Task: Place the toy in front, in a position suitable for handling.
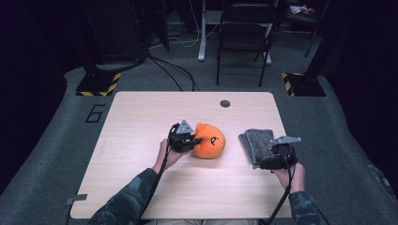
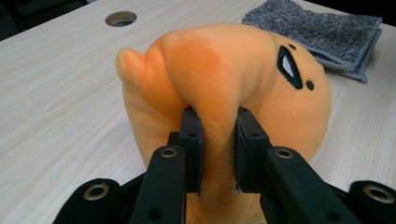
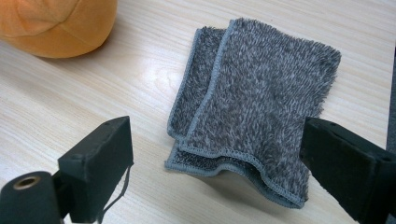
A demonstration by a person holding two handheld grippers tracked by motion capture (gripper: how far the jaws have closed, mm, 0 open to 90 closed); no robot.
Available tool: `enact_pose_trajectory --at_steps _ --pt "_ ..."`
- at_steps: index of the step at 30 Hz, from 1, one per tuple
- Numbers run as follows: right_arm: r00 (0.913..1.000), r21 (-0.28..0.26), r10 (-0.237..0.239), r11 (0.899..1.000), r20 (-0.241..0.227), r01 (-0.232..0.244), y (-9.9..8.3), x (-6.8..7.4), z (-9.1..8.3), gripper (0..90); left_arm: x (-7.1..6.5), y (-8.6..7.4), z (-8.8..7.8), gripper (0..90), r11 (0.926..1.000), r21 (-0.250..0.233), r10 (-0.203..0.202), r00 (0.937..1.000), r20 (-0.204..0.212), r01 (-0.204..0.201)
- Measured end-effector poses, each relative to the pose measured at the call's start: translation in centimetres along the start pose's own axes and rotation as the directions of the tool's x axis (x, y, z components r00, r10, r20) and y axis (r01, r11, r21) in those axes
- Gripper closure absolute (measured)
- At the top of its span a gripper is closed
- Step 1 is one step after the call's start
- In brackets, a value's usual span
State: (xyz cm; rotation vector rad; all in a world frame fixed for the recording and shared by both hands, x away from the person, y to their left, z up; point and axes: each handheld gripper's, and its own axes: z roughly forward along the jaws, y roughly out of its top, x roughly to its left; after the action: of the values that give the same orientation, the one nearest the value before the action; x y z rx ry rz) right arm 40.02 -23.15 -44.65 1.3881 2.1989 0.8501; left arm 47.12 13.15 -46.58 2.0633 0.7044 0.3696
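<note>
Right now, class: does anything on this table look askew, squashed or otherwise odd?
Yes. The left gripper pinches a fold of the orange plush toy, bunching its fabric into a ridge. The folded grey towel lies with its layers misaligned and one corner lifted.

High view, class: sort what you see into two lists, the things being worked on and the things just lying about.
In the job:
- orange plush toy, pinched in the left tongs
- folded grey cloth, in front of the open right tongs

Lying about:
- folding chair beyond the table
- striped stand bases on the floor
</note>
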Motion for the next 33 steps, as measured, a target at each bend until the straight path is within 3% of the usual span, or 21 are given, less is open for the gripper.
enact_pose_trajectory --at_steps 4,9,14,23,29,33 --pt "1.0 -0.006 -0.008 1.0 0.004 0.008 0.0 0.0 0.0 8.7 -0.5 0.3 -0.4 77.0 0.9999 -0.012 -0.002 1.0 -0.002 0.002" --pt "1.0 -0.002 0.0 1.0 0.007 0.0 0.0 0.0 -0.1 8.7 -0.9 1.0 -1.2 77.1 0.998 -0.055 -0.032 0.9994 -0.013 0.032" --pt "1.0 0.005 0.004 1.0 0.006 -0.004 0.0 0.1 0.1 8.7 -1.1 1.4 -1.7 76.9 0.9958 -0.073 -0.059 0.9972 -0.047 0.055" --pt "1.0 0.007 -0.004 1.0 0.006 0.004 0.1 0.2 0.2 8.7 -1.7 1.6 -2.1 76.3 0.9883 -0.084 -0.136 0.9852 -0.104 0.127" --pt "0.9999 0.007 -0.015 1.0 0.002 0.015 0.1 0.4 0.4 8.7 -3.0 1.2 -1.4 75.7 0.9809 -0.083 -0.184 0.9766 -0.111 0.175" --pt "0.9998 0.012 -0.018 1.0 0.002 0.018 0.1 0.5 0.6 8.7 -3.8 0.3 -0.1 74.0 0.9827 -0.053 -0.183 0.9753 -0.124 0.178"
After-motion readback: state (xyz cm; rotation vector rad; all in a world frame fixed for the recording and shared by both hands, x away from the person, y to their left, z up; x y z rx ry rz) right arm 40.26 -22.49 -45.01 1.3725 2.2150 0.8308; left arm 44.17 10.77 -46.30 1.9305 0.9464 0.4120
